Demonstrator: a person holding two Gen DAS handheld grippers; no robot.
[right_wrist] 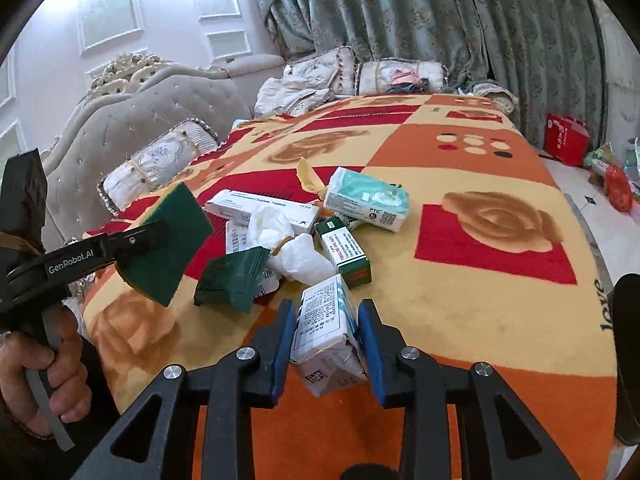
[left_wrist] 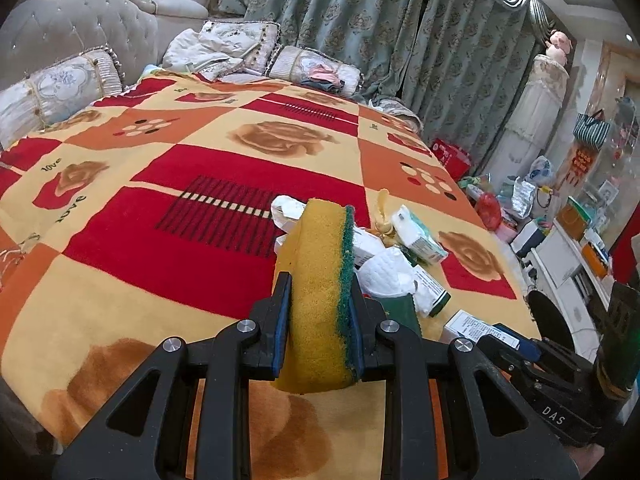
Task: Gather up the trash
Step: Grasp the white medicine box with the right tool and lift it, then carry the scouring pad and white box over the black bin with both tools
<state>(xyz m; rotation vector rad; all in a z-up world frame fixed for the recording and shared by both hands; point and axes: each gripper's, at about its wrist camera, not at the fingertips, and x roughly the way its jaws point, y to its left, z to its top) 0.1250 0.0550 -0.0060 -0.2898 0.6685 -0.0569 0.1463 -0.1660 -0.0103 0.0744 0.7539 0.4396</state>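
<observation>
The left claw [right_wrist: 160, 236] clamps a yellow-and-green sponge [right_wrist: 172, 244] and holds it above the blanket-covered bed [right_wrist: 460, 300]. Right of it lies the trash pile: a green packet [right_wrist: 232, 276], crumpled tissue [right_wrist: 288, 248], medicine boxes and a tissue pack [right_wrist: 366, 200]. The right claw [right_wrist: 328, 348] has its pads against a white carton [right_wrist: 326, 332] at the pile's near edge.

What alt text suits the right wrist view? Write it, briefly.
The right gripper clamps a white box over a red, orange and yellow blanket. Behind it lies a heap of small boxes, crumpled tissue and a tissue pack; at left, the left gripper holds a green-faced sponge.
</observation>
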